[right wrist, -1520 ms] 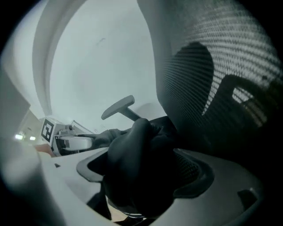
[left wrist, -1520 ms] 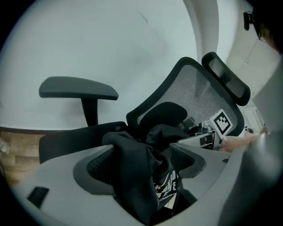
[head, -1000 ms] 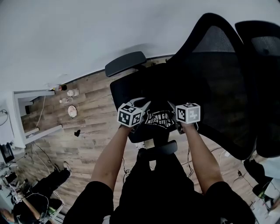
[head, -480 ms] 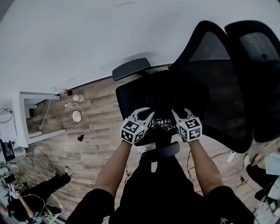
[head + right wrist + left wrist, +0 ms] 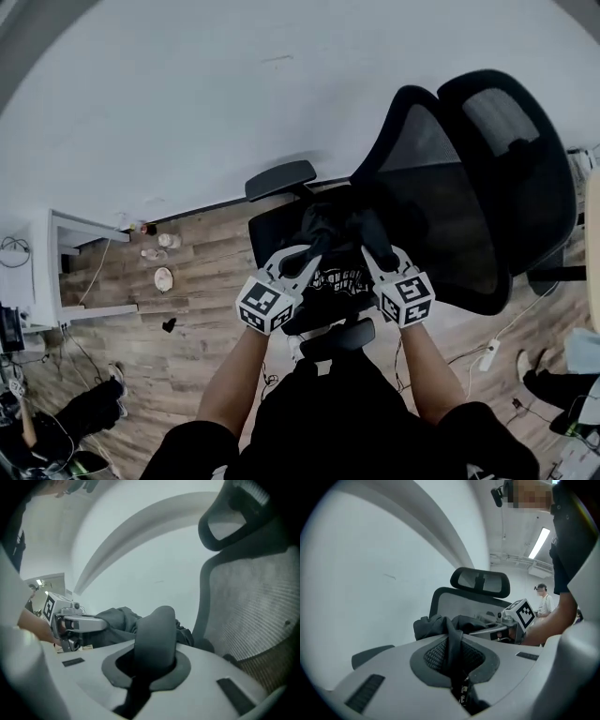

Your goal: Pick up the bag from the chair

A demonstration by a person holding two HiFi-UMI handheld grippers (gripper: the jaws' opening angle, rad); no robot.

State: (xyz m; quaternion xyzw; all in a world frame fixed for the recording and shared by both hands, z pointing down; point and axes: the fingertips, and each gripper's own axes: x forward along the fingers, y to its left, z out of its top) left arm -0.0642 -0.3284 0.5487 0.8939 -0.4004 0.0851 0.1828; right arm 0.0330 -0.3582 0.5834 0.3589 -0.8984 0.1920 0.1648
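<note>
Both tools are closed on the black bag. The left tool has its jaws pressed together on a thin dark strap that rises between them. The right tool pinches a thicker, rounded fold of the same dark cloth. In the head view the two tools sit side by side with their tips angled in toward each other, and the bag is gathered between them. Its bunched top lies at the jaws, and a panel with white print faces up just below. The bag is over the front half of the seat of a black office chair. I cannot tell whether its underside touches the seat or hangs clear of it. Each gripper view shows the other tool across the crumpled cloth, with the chair's mesh back and headrest rising behind. One armrest juts out on the far side of the seat, and the second armrest lies just below the tools, near the person's body. Around the chair is a wooden floor that meets a plain white wall. A few small items lie on the floor near the wall, and a power strip lies to the right. Another person is low at the left edge.
</note>
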